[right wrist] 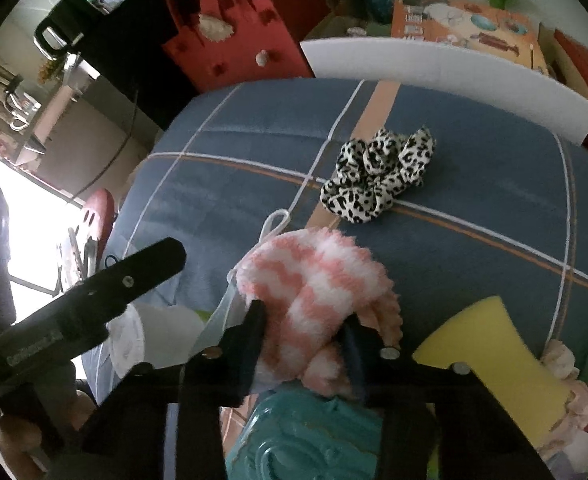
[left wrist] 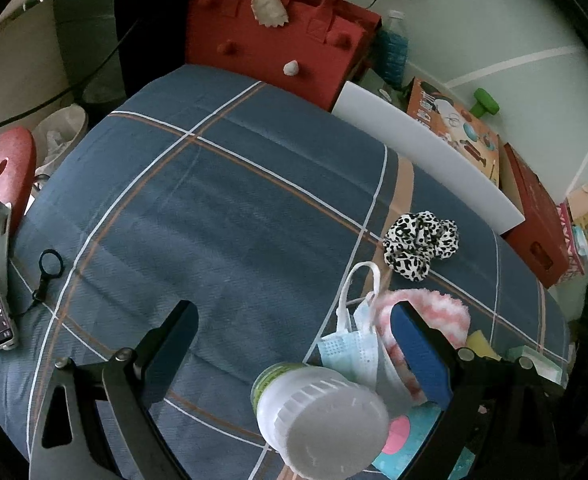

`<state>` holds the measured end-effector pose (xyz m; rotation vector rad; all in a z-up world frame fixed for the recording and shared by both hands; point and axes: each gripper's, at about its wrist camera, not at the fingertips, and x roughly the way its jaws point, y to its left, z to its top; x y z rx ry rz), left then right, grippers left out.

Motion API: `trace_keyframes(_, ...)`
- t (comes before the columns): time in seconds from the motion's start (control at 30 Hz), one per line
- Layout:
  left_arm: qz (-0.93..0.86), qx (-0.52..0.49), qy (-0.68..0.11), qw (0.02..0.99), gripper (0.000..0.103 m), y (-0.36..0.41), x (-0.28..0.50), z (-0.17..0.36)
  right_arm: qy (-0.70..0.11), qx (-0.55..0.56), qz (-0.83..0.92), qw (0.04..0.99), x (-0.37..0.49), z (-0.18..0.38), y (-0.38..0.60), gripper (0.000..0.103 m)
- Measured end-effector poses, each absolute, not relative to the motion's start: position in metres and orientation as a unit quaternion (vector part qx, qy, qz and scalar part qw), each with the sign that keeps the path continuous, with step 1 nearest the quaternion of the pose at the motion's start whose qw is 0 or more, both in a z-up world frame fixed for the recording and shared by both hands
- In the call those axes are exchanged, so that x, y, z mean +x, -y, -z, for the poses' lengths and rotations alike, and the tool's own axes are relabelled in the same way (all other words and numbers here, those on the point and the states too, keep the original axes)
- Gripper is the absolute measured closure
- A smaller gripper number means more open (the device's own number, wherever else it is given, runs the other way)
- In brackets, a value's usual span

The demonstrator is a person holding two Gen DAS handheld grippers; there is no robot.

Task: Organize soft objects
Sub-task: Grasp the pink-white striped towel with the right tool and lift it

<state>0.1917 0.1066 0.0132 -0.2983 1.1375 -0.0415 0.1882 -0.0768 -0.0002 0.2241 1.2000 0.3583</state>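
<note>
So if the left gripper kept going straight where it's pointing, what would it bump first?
Probably just the blue plaid cloth. The left gripper is open, with only bare cloth between its fingers, though depth is hard to judge.

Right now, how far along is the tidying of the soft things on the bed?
Nothing looks put away yet. In hand: the right hand-held gripper is shut on the pink striped fluffy sock. The left hand-held gripper is open and empty. Left: the leopard scrunchie, the face mask and the yellow sponge lie loose on the blue cover.

On the bedsheet [right wrist: 474, 152], the scrunchie [right wrist: 378, 176] lies beyond the fuzzy sock [right wrist: 314, 280]; a sponge [right wrist: 490, 344] sits right of it.
</note>
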Motion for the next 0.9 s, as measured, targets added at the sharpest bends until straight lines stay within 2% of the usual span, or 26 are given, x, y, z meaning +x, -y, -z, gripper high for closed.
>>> trace_keyframes(0.03, 0.019, -0.14, -0.537, 0.832, 0.006, -0.106, 0.192, -0.013, -0.553, 0.11, -0.167, 0.809, 0.186, -0.002, 0.078, 0.072)
trace_keyframes(0.07, 0.02, -0.141, -0.536, 0.832, 0.006, -0.106, 0.192, -0.013, -0.547, 0.115, -0.167, 0.812, 0.185, -0.004, 0.08, 0.079)
trace_keyframes(0.2, 0.019, -0.14, -0.537, 0.832, 0.006, -0.105, 0.192, -0.013, -0.519, 0.141, -0.161, 0.828, 0.176, -0.01, 0.088, 0.086)
trace_keyframes(0.57, 0.014, -0.132, -0.536, 0.834, 0.006, -0.101, 0.193, -0.014, -0.461, 0.184, -0.161, 0.853, 0.161, -0.026, 0.1, 0.089)
trace_keyframes(0.9, 0.01, -0.1, -0.533, 0.84, 0.006, -0.087, 0.192, -0.021, -0.44, 0.178, -0.132, 0.87, 0.156, -0.04, 0.12, 0.089)
